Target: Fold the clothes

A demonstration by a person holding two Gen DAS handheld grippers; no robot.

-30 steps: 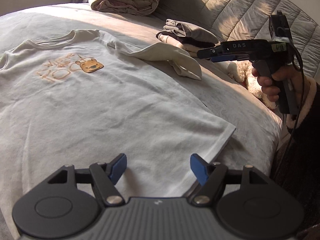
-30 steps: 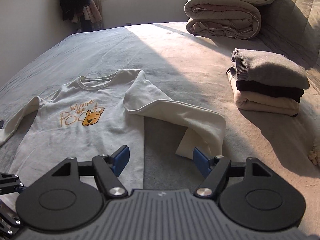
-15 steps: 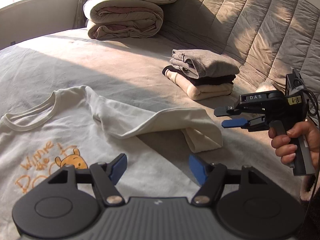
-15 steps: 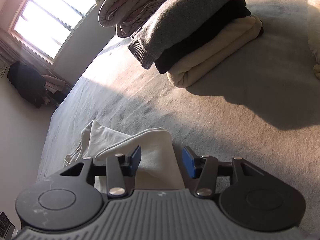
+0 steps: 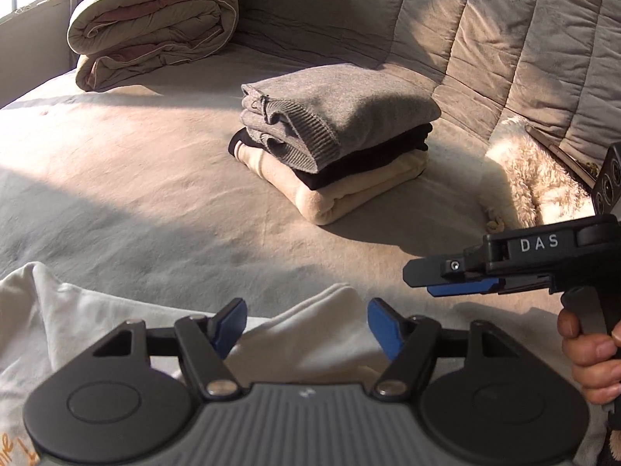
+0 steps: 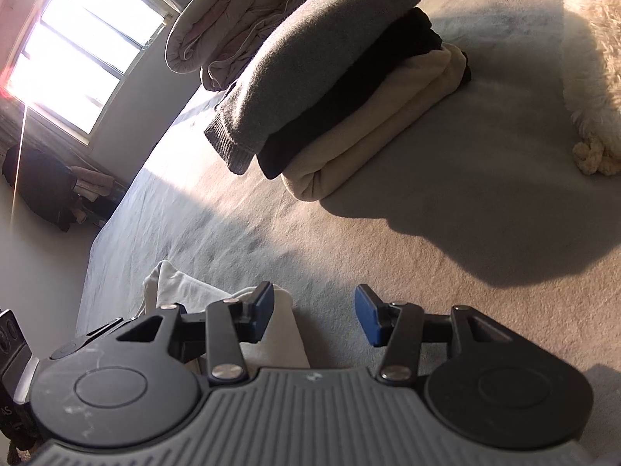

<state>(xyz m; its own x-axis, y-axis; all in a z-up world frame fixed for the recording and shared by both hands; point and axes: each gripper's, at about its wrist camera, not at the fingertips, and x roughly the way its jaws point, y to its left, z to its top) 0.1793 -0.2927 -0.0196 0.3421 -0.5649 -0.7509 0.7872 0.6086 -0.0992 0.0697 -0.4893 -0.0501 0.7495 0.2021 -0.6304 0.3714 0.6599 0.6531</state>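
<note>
L gripper (image 5: 306, 324): blue-padded fingers spread wide, nothing clamped; the folded cuff end of the cream long-sleeve tee (image 5: 310, 334) sits in the gap between the pads, can't tell if either pad touches the cloth. Rest of the tee runs off to the left of the L gripper, shoulder fabric bunched at lower left, bit of orange print at the frame corner. R gripper (image 6: 315, 312): jaws also apart, holding nothing; sleeve edge (image 6: 271, 322) lies under/behind its left pad, right pad over bare grey-beige bedspread (image 6: 388, 240). From the L wrist cam the R gripper (image 5: 438, 279) shows side-on to the right and slightly ahead of the L one, black body marked "DAS", blue pad visible underneath, person's right hand (image 5: 590, 357) wrapped on the grip; it hovers just past the sleeve end, not in contact w/ cloth as far as I can see. Ahead of both grippers, well apart from the tee: stack of three folded garments (image 5: 337, 143) on the bedspread, grey knit on top, black in the middle, cream fleece at the bottom. Further ahead-left: rolled beige/pink quilt (image 5: 151, 27) against the quilted grey headboard (image 5: 485, 31). Right of the stack, near the R gripper: white fluffy plush thing (image 5: 531, 171). R wrist cam also shows a bright window (image 6: 81, 58) far left and dark clothes (image 6: 42, 186) piled below it. Strong sun and hard shadows across the bed.
</note>
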